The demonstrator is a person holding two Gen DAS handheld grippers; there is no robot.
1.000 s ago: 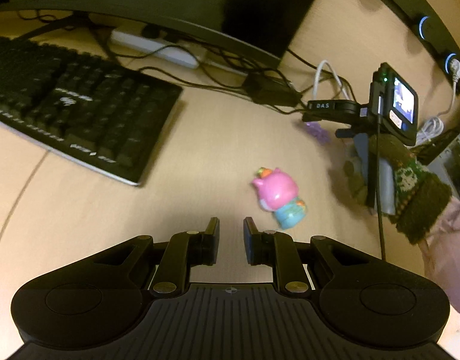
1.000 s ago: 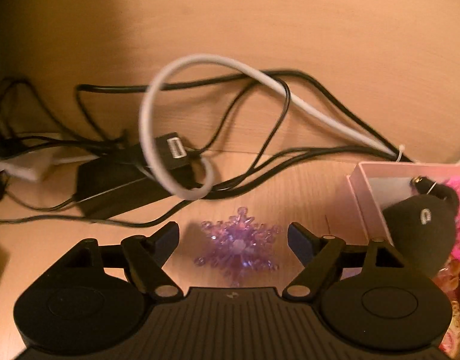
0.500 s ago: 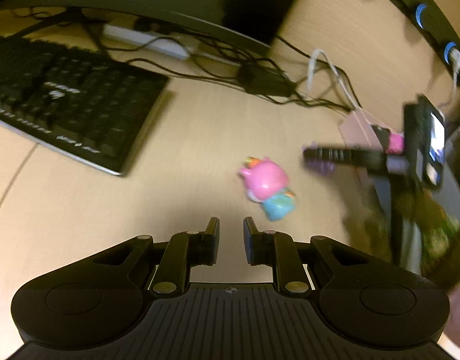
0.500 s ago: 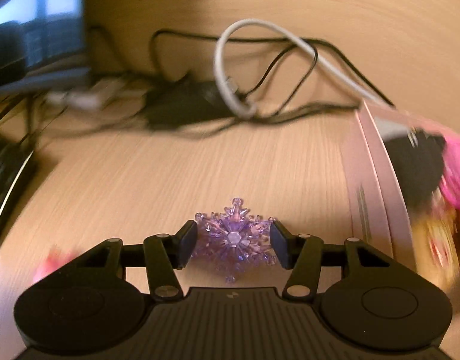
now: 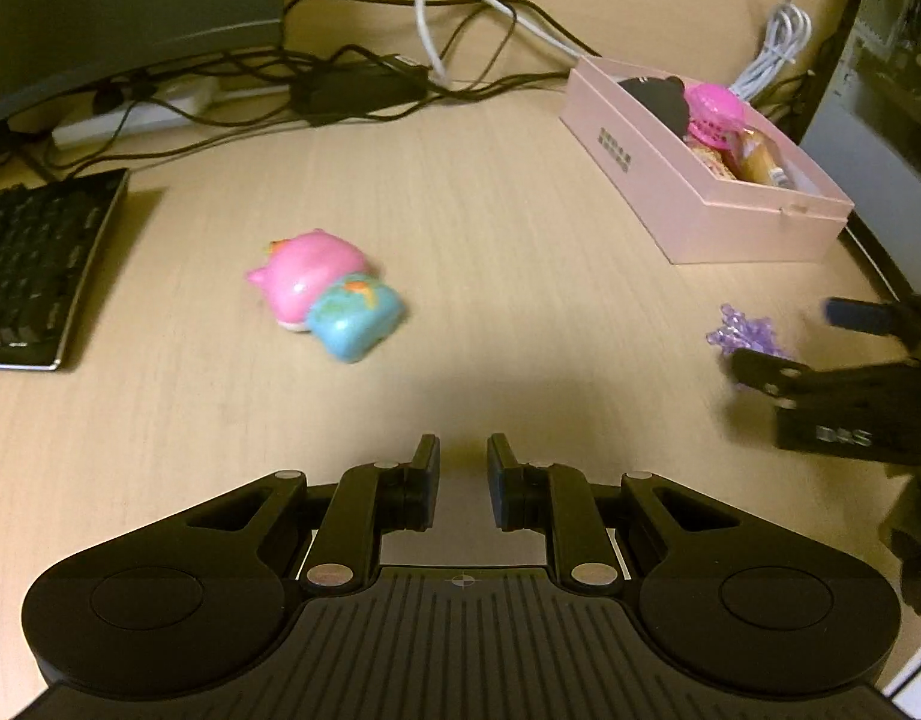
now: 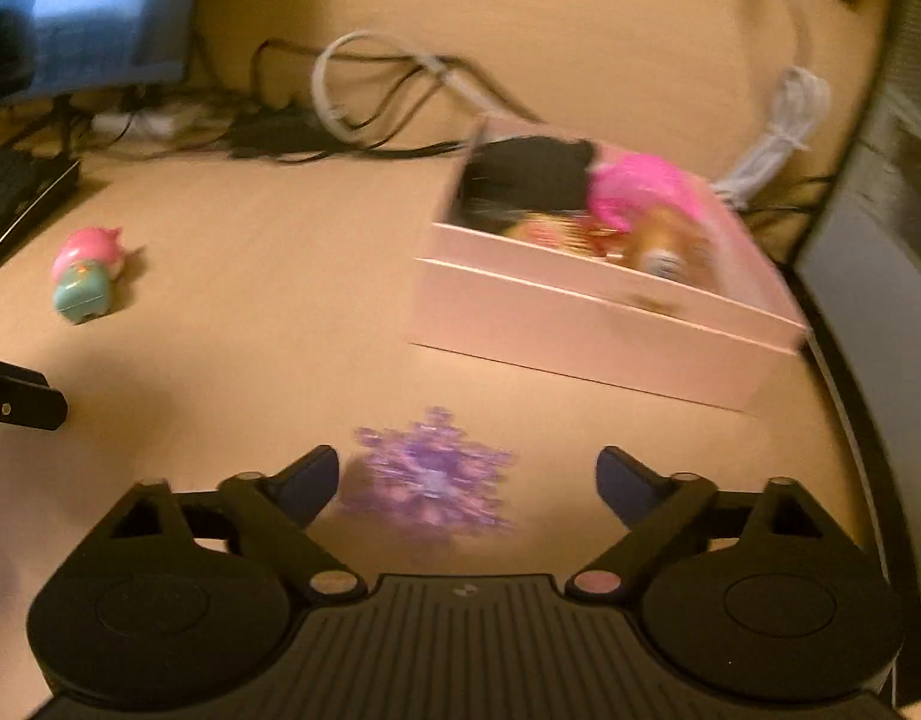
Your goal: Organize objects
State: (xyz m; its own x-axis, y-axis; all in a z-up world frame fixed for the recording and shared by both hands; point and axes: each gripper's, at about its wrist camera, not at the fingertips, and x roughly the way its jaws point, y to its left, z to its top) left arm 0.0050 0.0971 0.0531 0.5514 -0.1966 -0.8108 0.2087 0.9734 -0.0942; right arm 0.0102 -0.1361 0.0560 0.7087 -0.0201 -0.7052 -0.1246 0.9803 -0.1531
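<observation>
A purple crystal snowflake lies on the wooden desk between the jaws of my right gripper. Those jaws are opening wide and neither pad touches the snowflake. The left wrist view shows the same snowflake and right gripper at the far right, in front of the pink box. That box holds a black plush, a pink toy and other small items. A pink and blue pig toy lies on its side mid-desk. My left gripper hovers nearer than it, jaws nearly together with nothing between them.
A black keyboard sits at the left. A monitor, a power adapter with tangled cables and a white cable bundle line the back. A dark computer case stands beyond the desk's right edge.
My right gripper closed on the snowflake, carried it from beside the cables to in front of the pink box, then spread its jaws. My left gripper shifted right, bringing the box into view.
</observation>
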